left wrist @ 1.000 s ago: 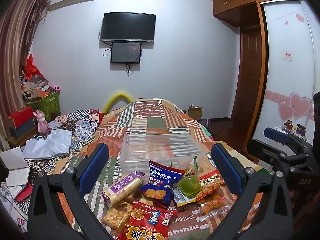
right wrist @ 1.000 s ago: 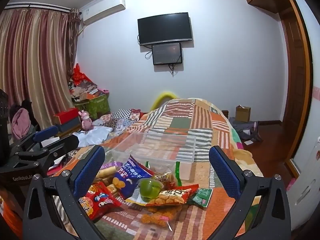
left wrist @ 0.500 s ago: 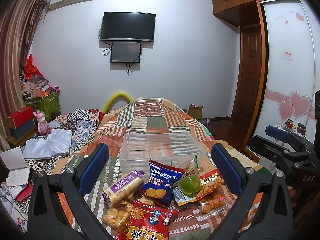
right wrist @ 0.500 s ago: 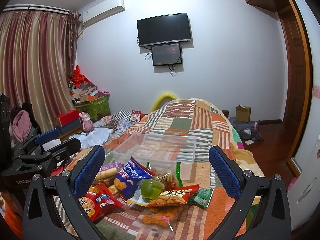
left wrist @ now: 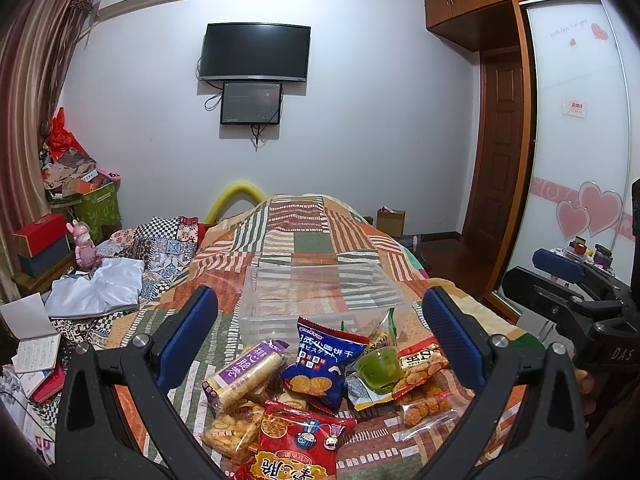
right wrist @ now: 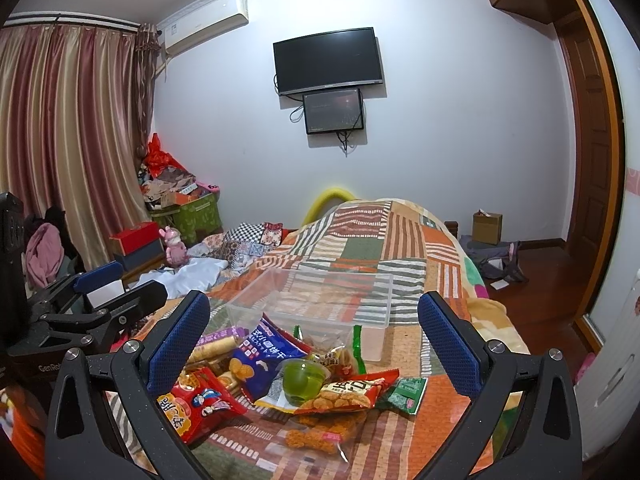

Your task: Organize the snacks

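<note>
**Left wrist view: both tools poised, no snack picked yet**

Left wrist view shows the bed (left wrist: 320, 240), its patchwork quilt filling the middle of the frame. On it, just above centre, sits an empty clear plastic bin (left wrist: 320, 300). Below the bin, at lower centre, lies the snack pile (left wrist: 320, 384), its upper edge touching the bin's near wall: a red chip bag (left wrist: 300, 448), a blue biscuit bag (left wrist: 324, 360), a purple-wrapped roll (left wrist: 240, 372) and, smallest, a green jelly cup (left wrist: 378, 370).

The left hand-held gripper (left wrist: 320, 340) is spread wide and holds nothing; the right hand-held gripper (right wrist: 312, 340) is likewise spread and bare, hovering over the same pile.

The task looks to be at its start: choosing a first item. The next move likely calls for lowering one tool onto a top-lying packet, pinching its edge, and lifting it into the bin.
</note>
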`<state>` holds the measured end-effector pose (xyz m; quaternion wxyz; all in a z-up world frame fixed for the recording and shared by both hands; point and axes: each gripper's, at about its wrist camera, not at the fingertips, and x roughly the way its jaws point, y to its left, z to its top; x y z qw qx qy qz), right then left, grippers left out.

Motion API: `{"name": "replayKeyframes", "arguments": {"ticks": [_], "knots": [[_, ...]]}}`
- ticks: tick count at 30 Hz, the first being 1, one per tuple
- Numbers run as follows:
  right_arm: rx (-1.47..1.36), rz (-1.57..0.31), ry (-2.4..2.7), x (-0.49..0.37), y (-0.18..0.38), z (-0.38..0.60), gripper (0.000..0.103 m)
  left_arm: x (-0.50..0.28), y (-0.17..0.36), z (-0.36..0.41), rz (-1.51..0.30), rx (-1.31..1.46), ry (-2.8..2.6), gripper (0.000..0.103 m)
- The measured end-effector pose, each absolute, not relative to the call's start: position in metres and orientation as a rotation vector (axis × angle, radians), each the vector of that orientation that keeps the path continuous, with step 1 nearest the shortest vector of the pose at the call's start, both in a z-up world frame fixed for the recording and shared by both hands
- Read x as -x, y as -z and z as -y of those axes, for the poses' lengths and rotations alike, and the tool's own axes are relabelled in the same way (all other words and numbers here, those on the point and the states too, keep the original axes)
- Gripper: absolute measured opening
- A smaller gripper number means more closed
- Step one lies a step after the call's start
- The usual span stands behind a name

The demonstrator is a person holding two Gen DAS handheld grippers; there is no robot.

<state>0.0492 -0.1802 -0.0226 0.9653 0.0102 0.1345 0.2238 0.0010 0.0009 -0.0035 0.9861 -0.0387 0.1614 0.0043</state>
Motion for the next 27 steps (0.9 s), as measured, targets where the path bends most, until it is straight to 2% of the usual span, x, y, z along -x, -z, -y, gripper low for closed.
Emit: {"name": "replayKeyframes", "arguments": {"ticks": [27], "knots": [[-0.024,-0.271,-0.452,-0.0491,0.0222,0.1800,0.103,-0.0008,0.0055,0.0005,-0.325,0.075,-0.009,0.103]]}}
